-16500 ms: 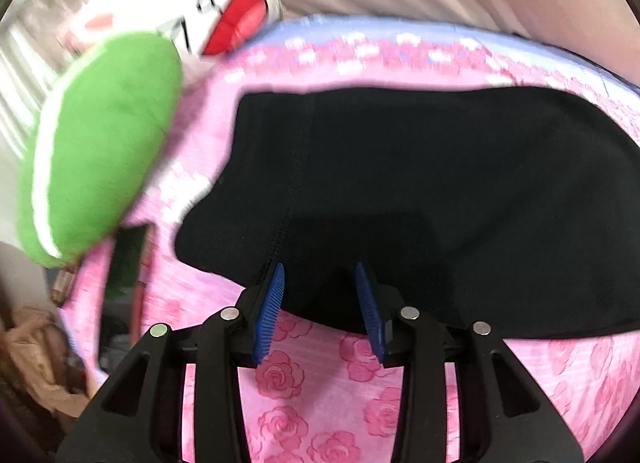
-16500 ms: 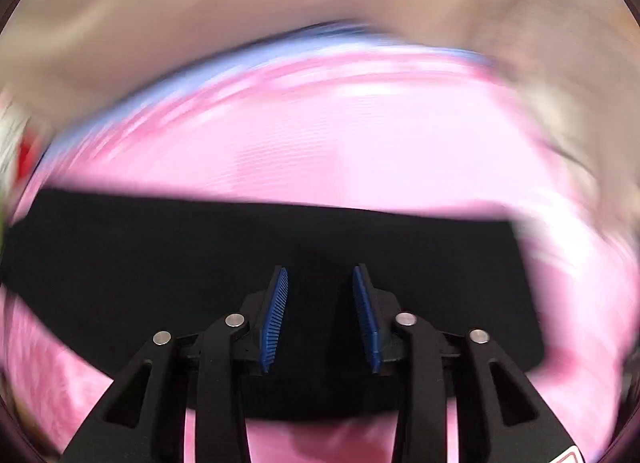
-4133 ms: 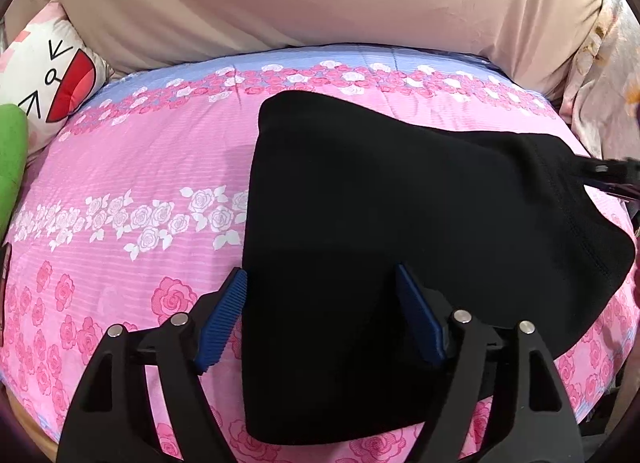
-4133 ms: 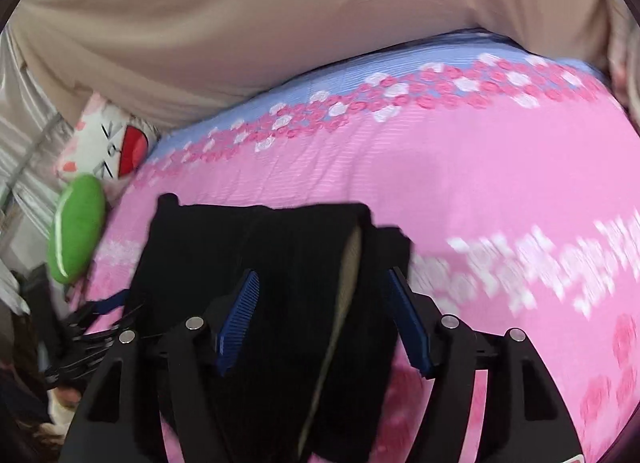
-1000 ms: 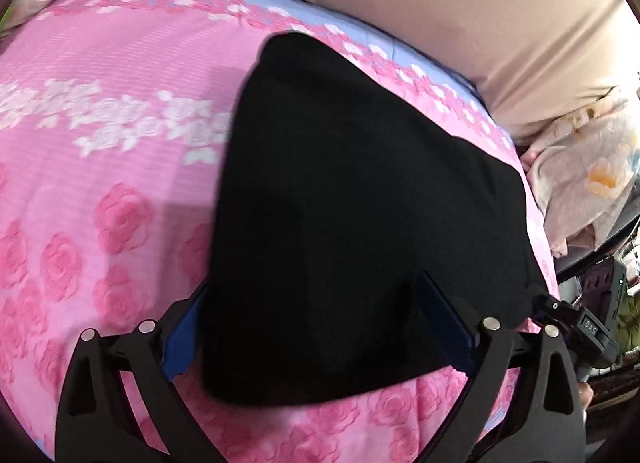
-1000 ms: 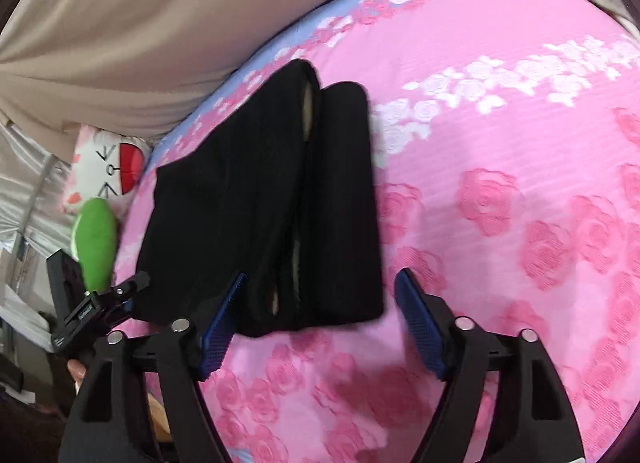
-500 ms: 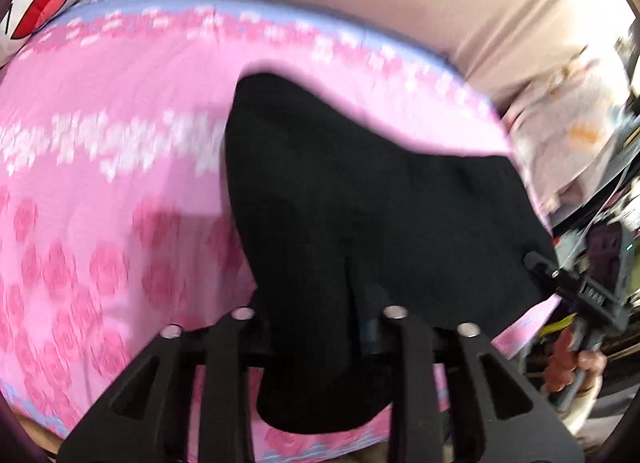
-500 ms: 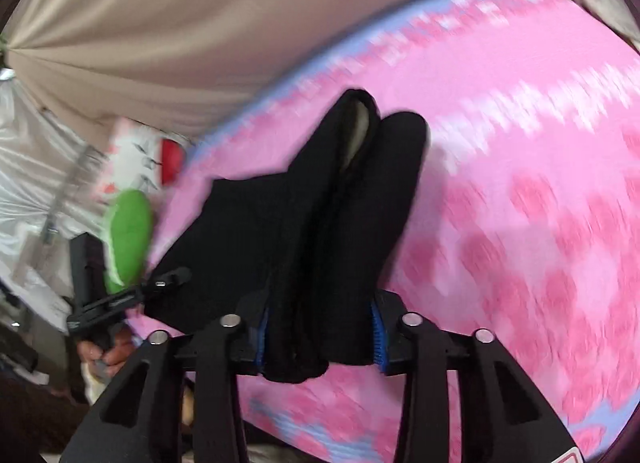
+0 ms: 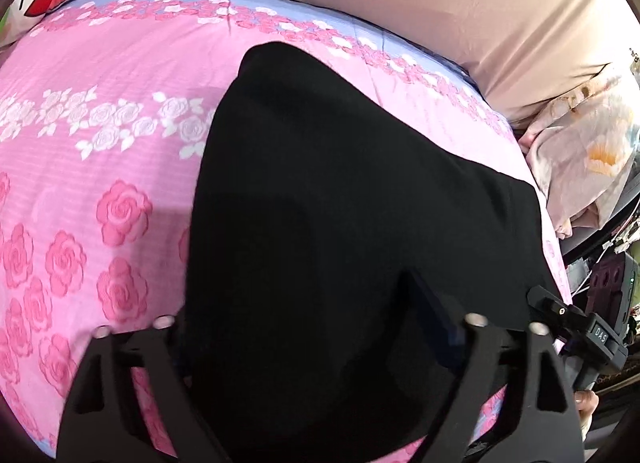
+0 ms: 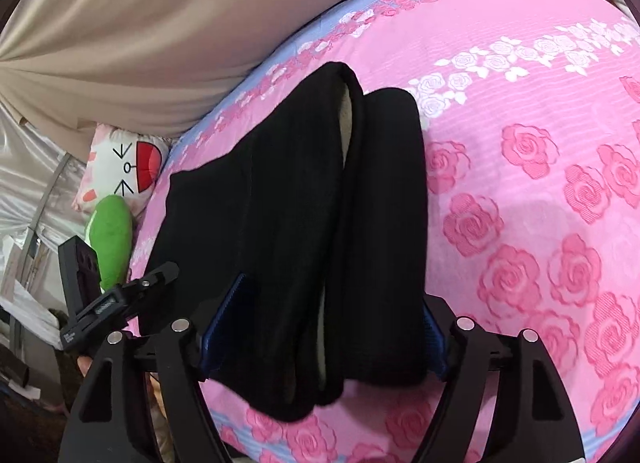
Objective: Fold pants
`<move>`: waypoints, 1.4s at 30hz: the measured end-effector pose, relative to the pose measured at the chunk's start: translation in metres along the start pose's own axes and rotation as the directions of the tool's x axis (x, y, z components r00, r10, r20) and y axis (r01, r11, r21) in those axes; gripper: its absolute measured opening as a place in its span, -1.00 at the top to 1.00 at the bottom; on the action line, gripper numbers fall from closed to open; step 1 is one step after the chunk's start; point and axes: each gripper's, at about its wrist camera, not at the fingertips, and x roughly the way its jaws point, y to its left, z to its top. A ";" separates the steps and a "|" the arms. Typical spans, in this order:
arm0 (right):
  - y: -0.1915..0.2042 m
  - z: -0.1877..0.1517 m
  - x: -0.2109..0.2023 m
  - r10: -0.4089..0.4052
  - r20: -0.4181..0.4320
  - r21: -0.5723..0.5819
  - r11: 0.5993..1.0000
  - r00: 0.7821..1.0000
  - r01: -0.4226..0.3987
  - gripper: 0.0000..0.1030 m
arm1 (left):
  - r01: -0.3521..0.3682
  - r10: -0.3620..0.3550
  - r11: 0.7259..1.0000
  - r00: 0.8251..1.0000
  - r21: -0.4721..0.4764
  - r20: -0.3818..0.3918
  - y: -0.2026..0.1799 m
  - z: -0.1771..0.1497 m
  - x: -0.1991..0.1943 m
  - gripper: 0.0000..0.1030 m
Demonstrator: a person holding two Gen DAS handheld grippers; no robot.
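Left gripper [image 9: 308, 327]: jaws spread and opening, straddling the near end of the folded pants [image 9: 360, 223]. The black cloth lies between the fingers, but the fingers are dark against it and I cannot tell for sure whether the pads touch; they appear to stand clear, so I read it as released.

Right gripper [image 10: 324, 339]: jaws also opening. The blue pads [image 10: 224, 323] sit on either side of the other end of the pants [image 10: 320, 203]. The left pad shows a gap to the cloth; the right pad is just beside the fabric edge. Nothing is clamped.

Pants: black, folded into a compact stack, lying flat on the bed [image 9: 100, 143], which has a pink rose-print sheet with a blue band along the far edge. In the right wrist view the stack shows two thick rolled layers side by side, with a pale lining visible in the fold between them.

Surroundings: a beige curtain [image 9: 440, 3] hangs behind the bed. A white cartoon-face pillow [image 10: 124, 167] and a green plush toy [image 10: 110, 235] sit at one end of the bed. A pale floral cloth [image 9: 592, 151] is bunched at the other end.

Each wrist view catches the opposite gripper's body at its frame edge.
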 end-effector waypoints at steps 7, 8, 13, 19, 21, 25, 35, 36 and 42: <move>0.008 0.004 -0.013 0.025 0.009 -0.012 1.000 1.000 -0.025 0.23 | 0.037 -0.039 0.999 0.999 0.030 0.036 -0.008 0.001 -0.043 0.58; 0.010 0.002 -0.019 0.033 0.008 -0.016 0.999 0.999 -0.033 0.23 | 0.049 -0.050 0.998 0.998 0.032 0.024 -0.008 0.000 -0.047 0.58; 0.004 -0.009 -0.013 -0.018 -0.040 -0.017 1.000 0.999 0.017 -0.12 | -0.020 0.021 1.000 0.999 0.019 -0.031 0.001 -0.008 -0.026 -0.11; -0.001 -0.008 -0.009 0.005 -0.047 0.004 1.000 0.999 -0.005 -0.31 | -0.083 0.084 0.996 0.996 0.017 -0.034 -0.005 -0.013 -0.008 -0.75; 0.006 -0.008 -0.006 -0.012 -0.047 -0.023 1.000 0.999 0.011 -0.38 | -0.086 0.087 0.996 0.996 0.030 -0.034 -0.010 -0.014 -0.005 -0.75; 0.013 -0.010 -0.004 -0.028 -0.041 -0.047 0.999 0.999 0.026 -0.48 | -0.104 0.106 0.994 0.993 0.035 -0.045 -0.017 -0.013 -0.002 -0.75; 0.013 -0.008 0.000 -0.001 -0.017 -0.007 1.000 1.000 0.001 -0.54 | -0.106 0.108 0.994 0.992 0.035 -0.064 -0.020 -0.008 0.002 -0.71; 0.013 -0.008 0.000 0.000 -0.019 -0.008 1.000 1.000 0.000 -0.54 | -0.107 0.109 0.994 0.992 0.037 -0.066 -0.020 -0.007 0.002 -0.71; 0.013 -0.006 0.001 -0.010 -0.016 -0.009 1.000 1.000 0.010 -0.55 | -0.121 0.124 0.992 0.990 0.043 -0.072 -0.022 -0.005 0.005 -0.71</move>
